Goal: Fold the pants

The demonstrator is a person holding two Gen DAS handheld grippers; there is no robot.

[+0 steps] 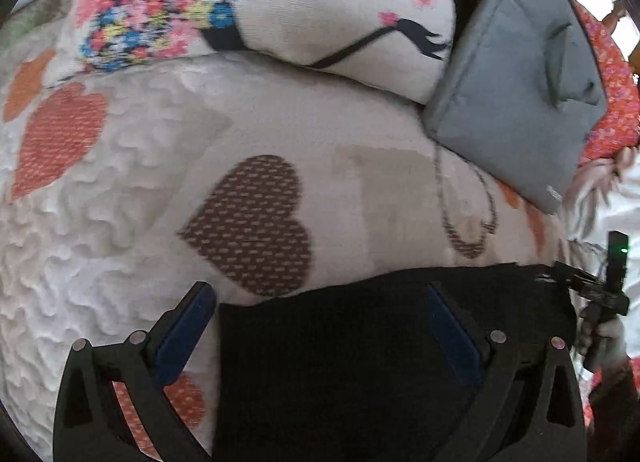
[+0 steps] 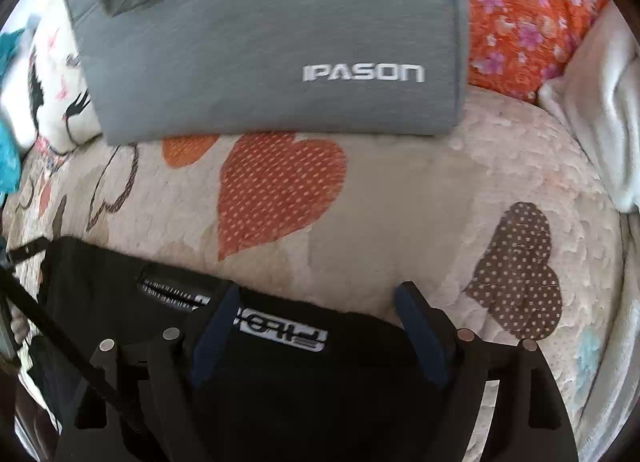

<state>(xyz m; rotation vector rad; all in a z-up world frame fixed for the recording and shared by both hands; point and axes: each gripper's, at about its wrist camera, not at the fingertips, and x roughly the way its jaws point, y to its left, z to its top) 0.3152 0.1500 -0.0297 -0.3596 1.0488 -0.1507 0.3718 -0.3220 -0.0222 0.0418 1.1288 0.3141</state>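
Black pants (image 1: 360,362) lie on a heart-patterned bedspread (image 1: 280,129). In the left wrist view my left gripper (image 1: 320,302) is open, its jaws wide apart over the pants' left edge. In the right wrist view the pants (image 2: 300,382) show a white logo patch (image 2: 280,336) and a zipper. My right gripper (image 2: 316,302) is open, its jaws straddling the pants' upper edge near the logo. The other gripper (image 1: 600,294) shows at the right edge of the left wrist view. Neither gripper holds cloth.
A grey padded bag (image 2: 260,41) marked IPASON lies at the far side, also in the left wrist view (image 1: 520,93). A floral pillow (image 1: 260,5) lies beside it. Orange flowered cloth (image 2: 528,13) and a white blanket (image 2: 608,113) sit at the right.
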